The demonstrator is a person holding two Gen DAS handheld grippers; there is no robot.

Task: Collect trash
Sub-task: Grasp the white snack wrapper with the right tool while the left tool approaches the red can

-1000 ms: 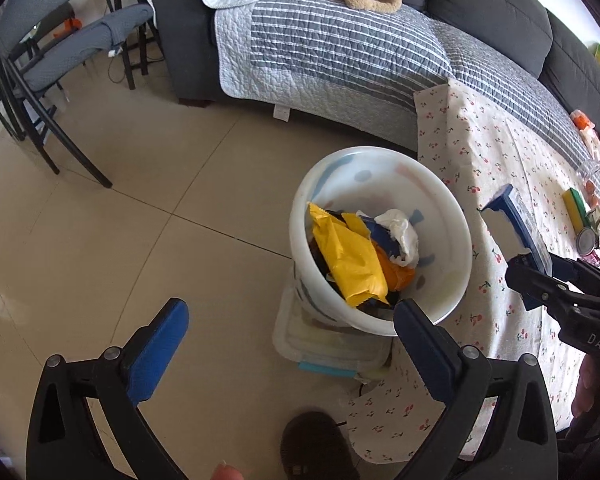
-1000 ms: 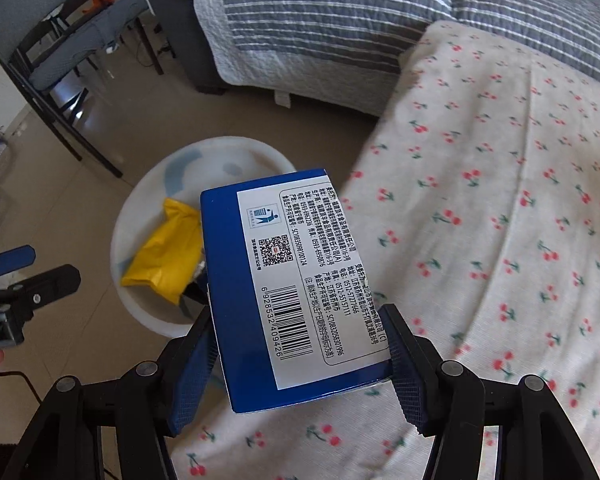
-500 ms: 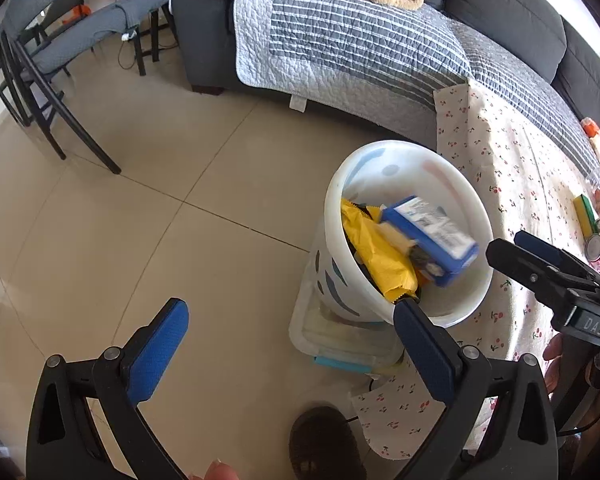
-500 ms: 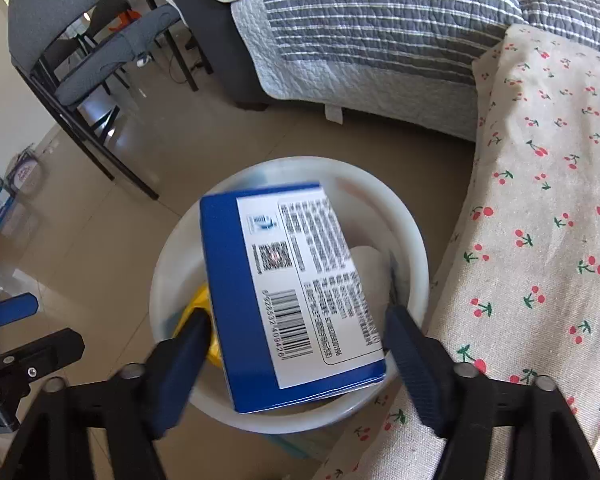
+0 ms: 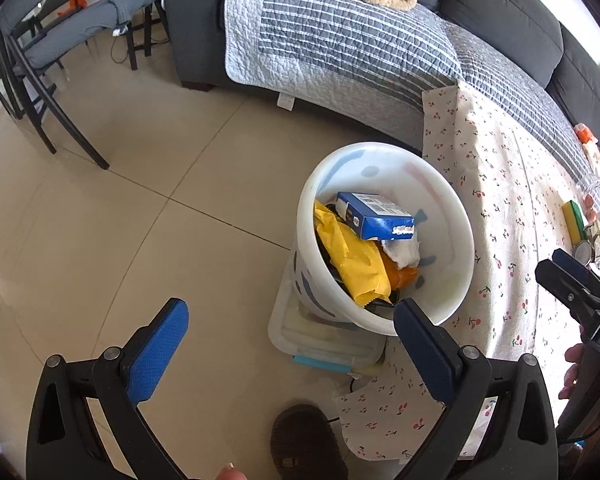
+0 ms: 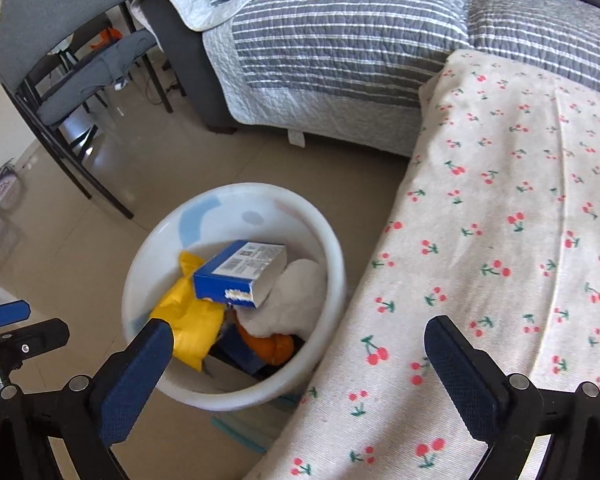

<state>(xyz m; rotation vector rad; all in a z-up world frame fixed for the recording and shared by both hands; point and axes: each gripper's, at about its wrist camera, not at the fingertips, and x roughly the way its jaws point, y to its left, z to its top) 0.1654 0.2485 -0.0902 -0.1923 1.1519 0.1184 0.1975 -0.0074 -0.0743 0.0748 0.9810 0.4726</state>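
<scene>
A white bucket point(image 5: 452, 216) stands on the floor beside the table; it also shows in the right wrist view point(image 6: 332, 248). In it lie a blue box point(image 5: 374, 216) point(image 6: 238, 272), a yellow bag point(image 5: 354, 258) point(image 6: 190, 320), white crumpled paper point(image 6: 296, 304) and something orange point(image 6: 274, 346). My left gripper point(image 5: 290, 350) is open and empty, over the floor in front of the bucket. My right gripper point(image 6: 298, 364) is open and empty, above the bucket's near rim and the table edge. The right gripper shows at the right edge of the left wrist view point(image 5: 576, 284).
A cherry-print tablecloth point(image 6: 500, 240) covers the table right of the bucket. A yellow-green sponge point(image 5: 574, 220) and small items lie at its far end. A grey sofa with a striped quilt point(image 5: 340, 40) stands behind. Black chairs point(image 5: 40, 60) stand at the left. A clear lidded box point(image 5: 320, 336) sits under the bucket.
My right gripper carried the blue box from over the table to above the bucket, opened and let it go. The box now lies in the bucket. The left gripper stayed open.
</scene>
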